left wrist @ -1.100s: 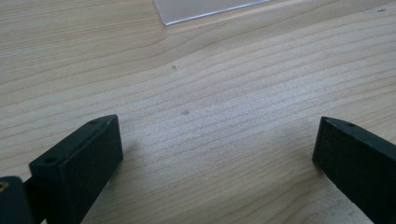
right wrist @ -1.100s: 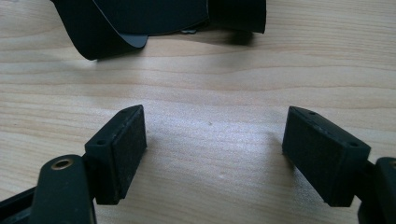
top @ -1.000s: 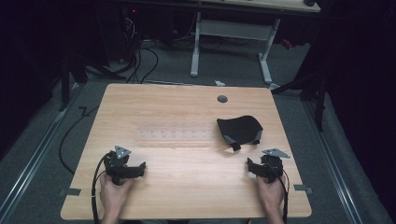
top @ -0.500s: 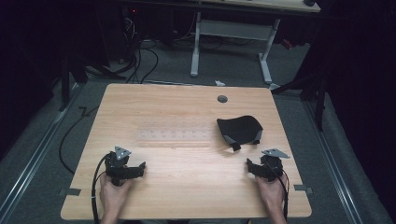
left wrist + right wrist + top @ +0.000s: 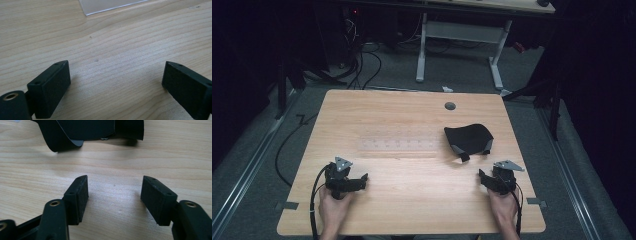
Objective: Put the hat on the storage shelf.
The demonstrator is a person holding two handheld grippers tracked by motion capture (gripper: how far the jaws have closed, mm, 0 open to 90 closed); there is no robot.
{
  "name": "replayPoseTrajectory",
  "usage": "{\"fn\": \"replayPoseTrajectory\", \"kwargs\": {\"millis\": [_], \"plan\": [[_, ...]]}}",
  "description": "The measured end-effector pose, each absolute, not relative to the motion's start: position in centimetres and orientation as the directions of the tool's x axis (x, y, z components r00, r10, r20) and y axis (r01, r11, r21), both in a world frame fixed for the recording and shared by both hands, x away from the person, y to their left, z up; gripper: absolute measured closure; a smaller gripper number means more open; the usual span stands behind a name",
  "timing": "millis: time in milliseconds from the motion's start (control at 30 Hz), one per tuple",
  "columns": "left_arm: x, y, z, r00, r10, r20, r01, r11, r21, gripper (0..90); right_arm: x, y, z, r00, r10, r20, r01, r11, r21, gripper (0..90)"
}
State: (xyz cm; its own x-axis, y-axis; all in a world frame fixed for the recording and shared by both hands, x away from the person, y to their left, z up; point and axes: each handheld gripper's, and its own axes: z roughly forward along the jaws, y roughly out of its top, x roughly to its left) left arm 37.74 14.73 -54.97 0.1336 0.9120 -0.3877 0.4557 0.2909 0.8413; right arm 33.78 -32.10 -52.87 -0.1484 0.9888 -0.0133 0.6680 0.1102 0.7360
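Black cap (image 5: 468, 139) lies on table (image 5: 402, 120), both hand-held grippers gaping.

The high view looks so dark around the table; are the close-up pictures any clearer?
High view: the table is lit, surroundings nearly black, detail soft. Left gripper view: bright wood grain, soft shadow beside the fingers. Right gripper view: even light, black cloth casts a faint shadow.

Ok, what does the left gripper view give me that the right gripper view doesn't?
The left gripper view has the corner of a clear plastic sheet lying flat ahead of the open left gripper. The right gripper view instead has the black cloth item ahead of the open right gripper. Both share the bare wooden table between empty jaws.
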Motion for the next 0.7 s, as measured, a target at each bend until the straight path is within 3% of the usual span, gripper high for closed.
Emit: {"fn": "replayPoseTrajectory", "kwargs": {"millis": [700], "plan": [[37.7, 14.7, -55.0, 0.136, 0.911, -0.388, 0.454, 0.291, 0.842, 9.5, 33.0, -33.7, -50.7, -0.157, 0.985, 0.077, 0.613, 0.036, 0.789, 45.2]]}}
